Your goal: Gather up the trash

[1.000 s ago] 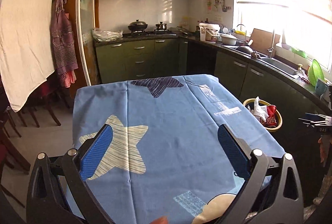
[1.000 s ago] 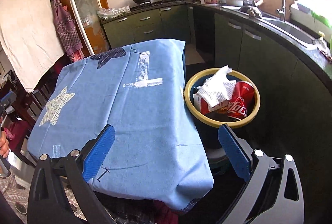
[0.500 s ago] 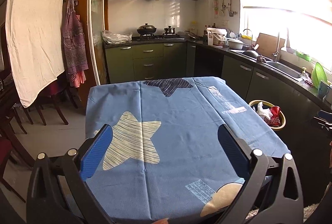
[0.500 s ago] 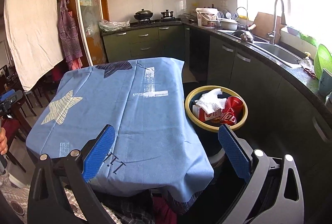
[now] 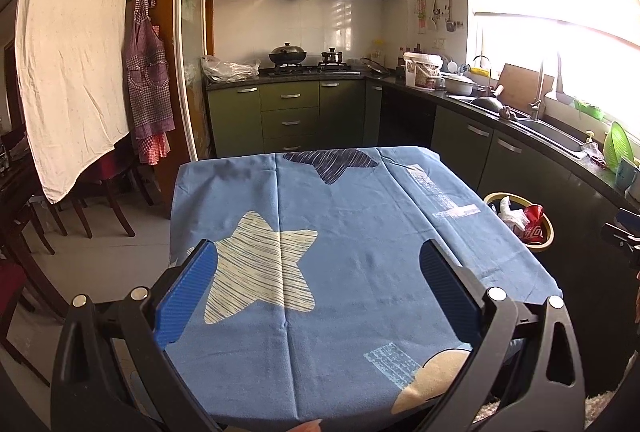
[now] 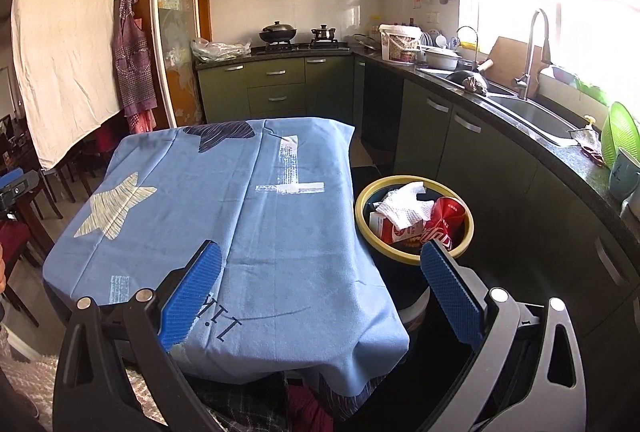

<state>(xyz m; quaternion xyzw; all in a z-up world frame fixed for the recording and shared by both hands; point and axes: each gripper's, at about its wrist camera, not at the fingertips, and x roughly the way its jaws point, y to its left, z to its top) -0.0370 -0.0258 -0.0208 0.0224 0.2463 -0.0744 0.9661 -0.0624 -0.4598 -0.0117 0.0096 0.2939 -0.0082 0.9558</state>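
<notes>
Both grippers have drawn back and risen over the last second, so the bin (image 6: 414, 218) looks smaller and sits at 2 o'clock beside the table (image 6: 224, 216), with tissue (image 6: 402, 206) and a red can (image 6: 446, 220) already inside. The left gripper (image 5: 318, 292) and right gripper (image 6: 320, 292) hang with fingers apart and empty. No loose trash shows on the cloth, so collecting seems done; the nearby sink (image 6: 532, 116) counter blocks nothing.
</notes>
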